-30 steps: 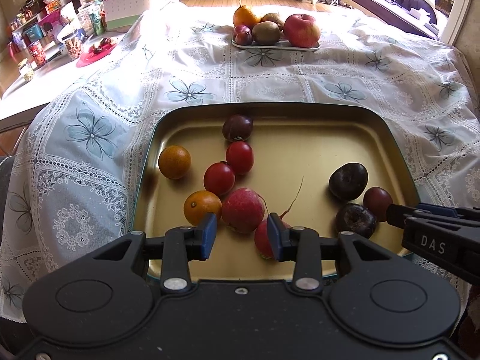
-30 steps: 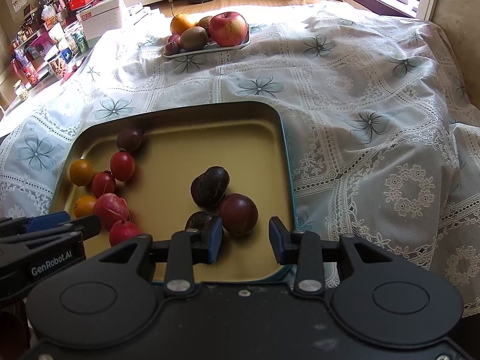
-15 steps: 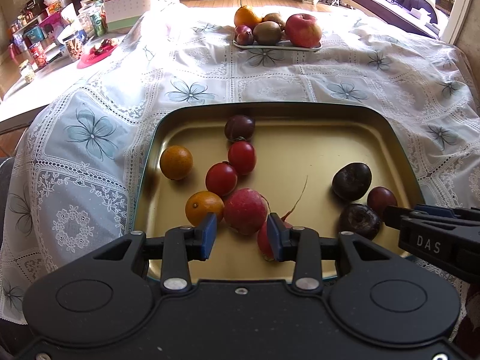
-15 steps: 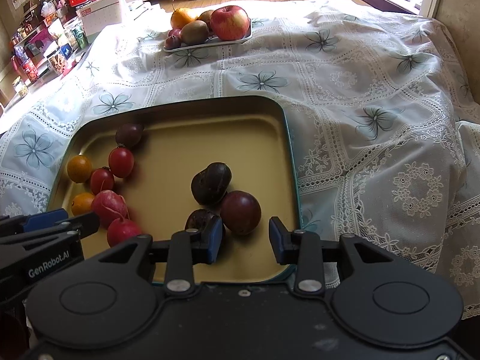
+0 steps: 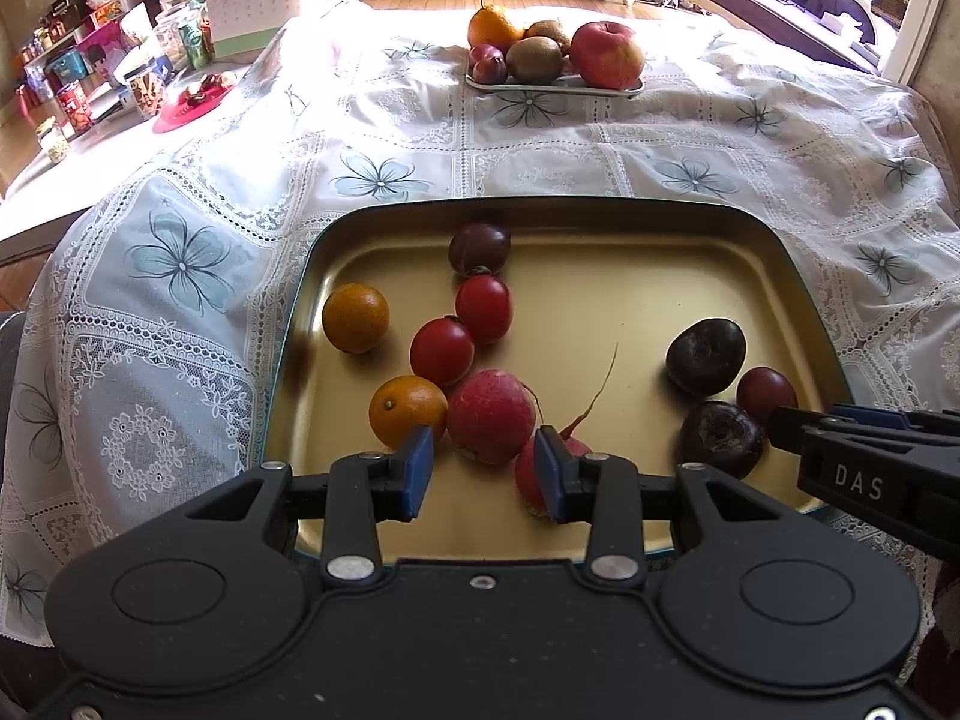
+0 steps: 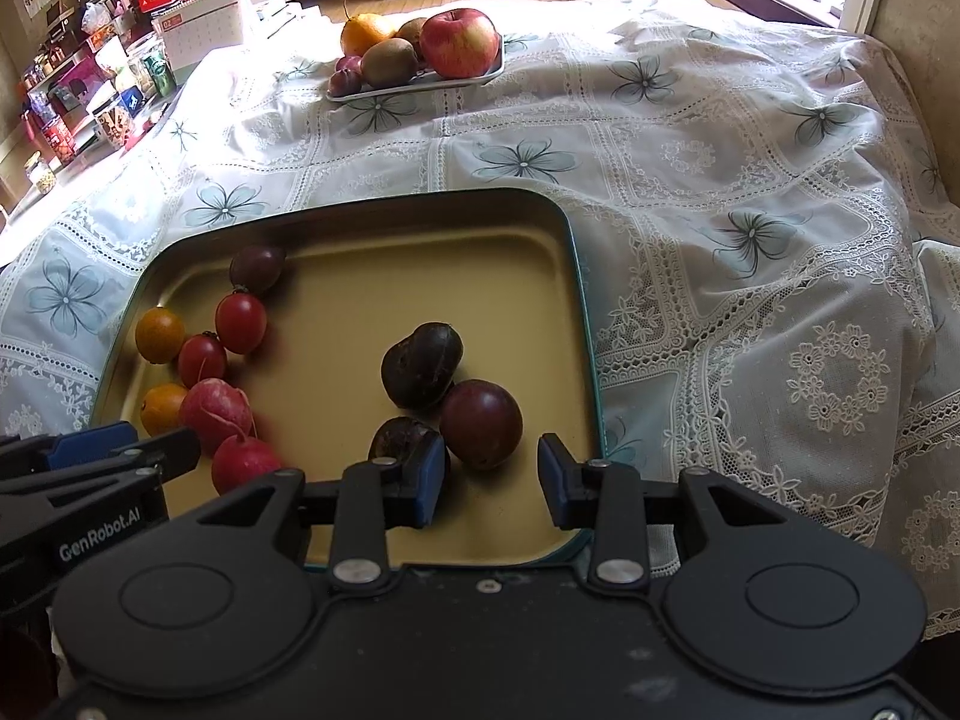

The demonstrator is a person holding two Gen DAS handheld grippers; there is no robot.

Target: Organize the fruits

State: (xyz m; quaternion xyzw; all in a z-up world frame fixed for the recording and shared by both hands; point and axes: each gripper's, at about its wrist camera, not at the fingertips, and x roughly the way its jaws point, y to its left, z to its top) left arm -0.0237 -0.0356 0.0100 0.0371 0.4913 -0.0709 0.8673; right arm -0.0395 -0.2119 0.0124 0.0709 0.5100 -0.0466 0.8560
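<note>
Your right gripper [image 6: 491,474] hangs with jaws apart, empty, just short of the purple plum [image 6: 481,423] near the tray's right rim [image 6: 585,324]. Left gripper [image 5: 483,468] likewise gapes at the radish [image 5: 491,417]. Plum: small, smooth, likely to roll; pinch across its middle. Open tray floor lies beyond.

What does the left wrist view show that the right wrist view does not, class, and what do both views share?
Only the left wrist view shows the red plate off the cloth's far left side and the long thin root of the nearer radish.

Only the right wrist view shows the wide stretch of lace tablecloth right of the tray, down to its draped edge.

Both show the gold tray of small fruits, the far plate with the apple, and both grippers, left gripper and right gripper, open and empty.
</note>
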